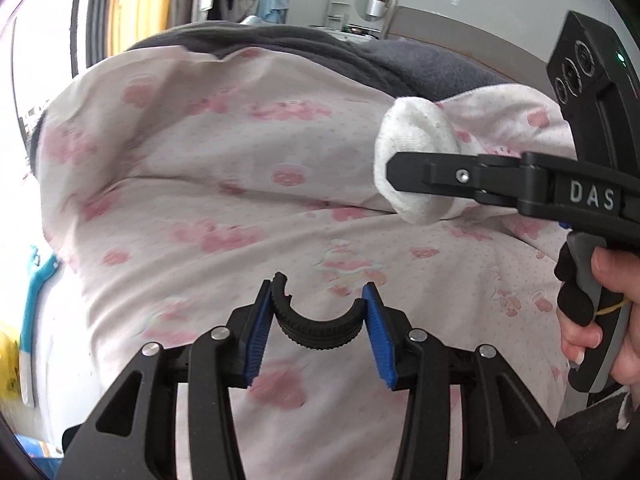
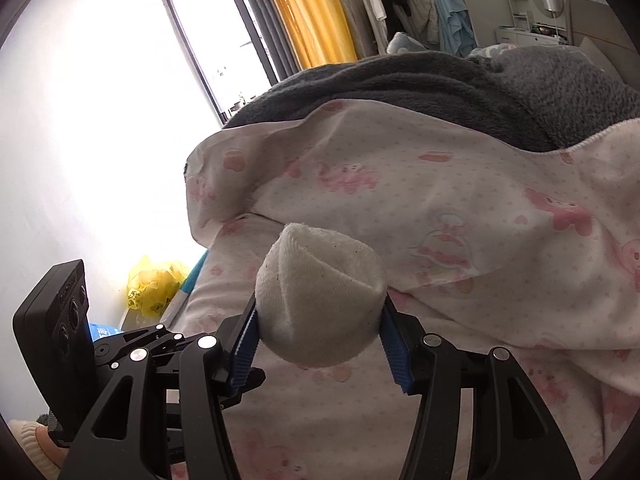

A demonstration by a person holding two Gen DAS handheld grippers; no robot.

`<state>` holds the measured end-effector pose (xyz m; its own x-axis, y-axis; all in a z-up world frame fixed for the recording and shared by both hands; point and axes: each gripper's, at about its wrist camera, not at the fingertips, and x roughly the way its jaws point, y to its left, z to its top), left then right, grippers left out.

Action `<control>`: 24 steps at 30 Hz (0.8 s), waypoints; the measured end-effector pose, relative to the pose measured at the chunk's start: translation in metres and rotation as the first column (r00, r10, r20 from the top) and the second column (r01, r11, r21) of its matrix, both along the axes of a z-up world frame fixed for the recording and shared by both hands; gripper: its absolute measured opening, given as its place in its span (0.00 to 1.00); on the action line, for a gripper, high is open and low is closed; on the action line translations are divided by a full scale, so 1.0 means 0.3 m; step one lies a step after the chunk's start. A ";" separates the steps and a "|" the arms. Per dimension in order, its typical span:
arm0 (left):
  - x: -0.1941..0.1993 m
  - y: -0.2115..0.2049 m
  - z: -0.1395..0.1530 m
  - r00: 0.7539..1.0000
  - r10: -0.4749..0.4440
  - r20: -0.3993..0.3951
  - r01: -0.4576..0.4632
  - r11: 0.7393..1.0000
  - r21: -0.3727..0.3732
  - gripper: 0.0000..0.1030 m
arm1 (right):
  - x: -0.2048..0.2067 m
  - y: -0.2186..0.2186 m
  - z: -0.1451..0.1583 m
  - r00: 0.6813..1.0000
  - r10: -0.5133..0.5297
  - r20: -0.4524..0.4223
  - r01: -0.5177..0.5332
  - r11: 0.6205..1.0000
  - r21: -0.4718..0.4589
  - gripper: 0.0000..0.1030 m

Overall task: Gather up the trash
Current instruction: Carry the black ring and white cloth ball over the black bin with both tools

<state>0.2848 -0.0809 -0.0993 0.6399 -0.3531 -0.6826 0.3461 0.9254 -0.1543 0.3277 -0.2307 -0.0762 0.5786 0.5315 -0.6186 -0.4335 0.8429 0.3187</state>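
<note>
My left gripper (image 1: 320,316) is shut on a black ribbed half-ring piece (image 1: 318,330) and holds it above the pink-patterned quilt (image 1: 220,168). My right gripper (image 2: 320,320) is shut on a white balled-up sock (image 2: 320,300). In the left wrist view the right gripper (image 1: 394,176) comes in from the right, with the sock (image 1: 416,136) in it, above the quilt. The left gripper's body (image 2: 132,356) shows at the lower left of the right wrist view.
A dark grey blanket (image 2: 460,84) lies behind the quilt (image 2: 460,220). A yellow plastic bag (image 2: 154,284) sits on the floor left of the bed, beside a bright window (image 2: 92,112). Hanging clothes (image 2: 424,4) and a white shelf (image 1: 360,12) stand at the back.
</note>
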 end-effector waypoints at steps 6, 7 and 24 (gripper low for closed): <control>-0.050 0.126 0.023 0.997 0.081 0.003 -0.081 0.997 -0.007 0.46 | -0.049 0.095 0.012 0.999 0.035 0.008 -0.035 0.999 -0.008 0.55; -0.059 0.149 0.022 0.995 0.099 0.000 -0.099 0.995 -0.008 0.46 | -0.058 0.112 0.014 0.999 0.041 0.009 -0.041 0.999 -0.009 0.55; -0.151 0.451 0.015 0.959 0.276 -0.069 -0.276 0.961 0.007 0.47 | -0.179 0.418 0.032 0.979 0.199 0.037 -0.197 0.978 -0.067 0.54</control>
<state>0.2395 0.0542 -0.0949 0.6642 -0.1715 -0.7276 0.0660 0.9830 -0.1714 0.2741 -0.1055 -0.0666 0.4927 0.5991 -0.6312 -0.6060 0.7567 0.2452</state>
